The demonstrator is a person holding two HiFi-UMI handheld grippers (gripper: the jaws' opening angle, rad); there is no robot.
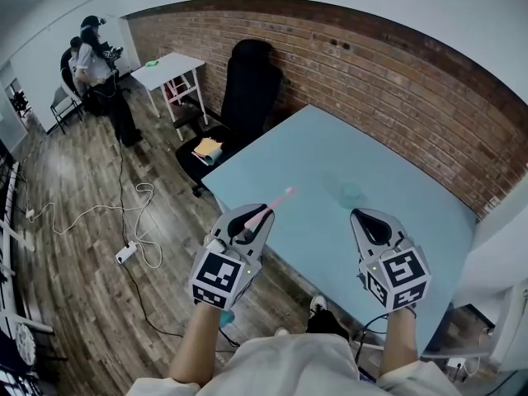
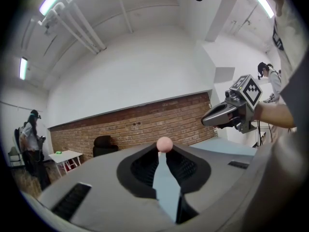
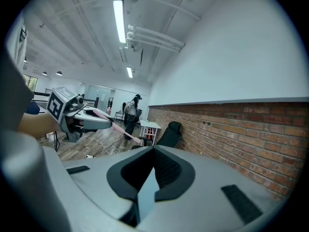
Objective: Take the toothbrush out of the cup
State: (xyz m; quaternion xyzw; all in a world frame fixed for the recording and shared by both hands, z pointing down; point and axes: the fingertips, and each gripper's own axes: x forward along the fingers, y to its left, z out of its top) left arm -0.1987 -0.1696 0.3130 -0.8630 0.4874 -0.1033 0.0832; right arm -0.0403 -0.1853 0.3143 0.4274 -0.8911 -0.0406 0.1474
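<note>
My left gripper is shut on a pink toothbrush, held in the air over the near left edge of the light blue table. The brush sticks out past the jaws toward the table's middle. In the left gripper view its round pink end shows at the jaw tips. A faint translucent cup stands on the table, right of the brush and just beyond my right gripper. The right gripper's jaws are together with nothing in them. The right gripper view shows the left gripper with the toothbrush.
A brick wall runs behind the table. A black office chair holding a yellow object stands at the table's far left corner. A small white table and people are further left. Cables and a power strip lie on the wooden floor.
</note>
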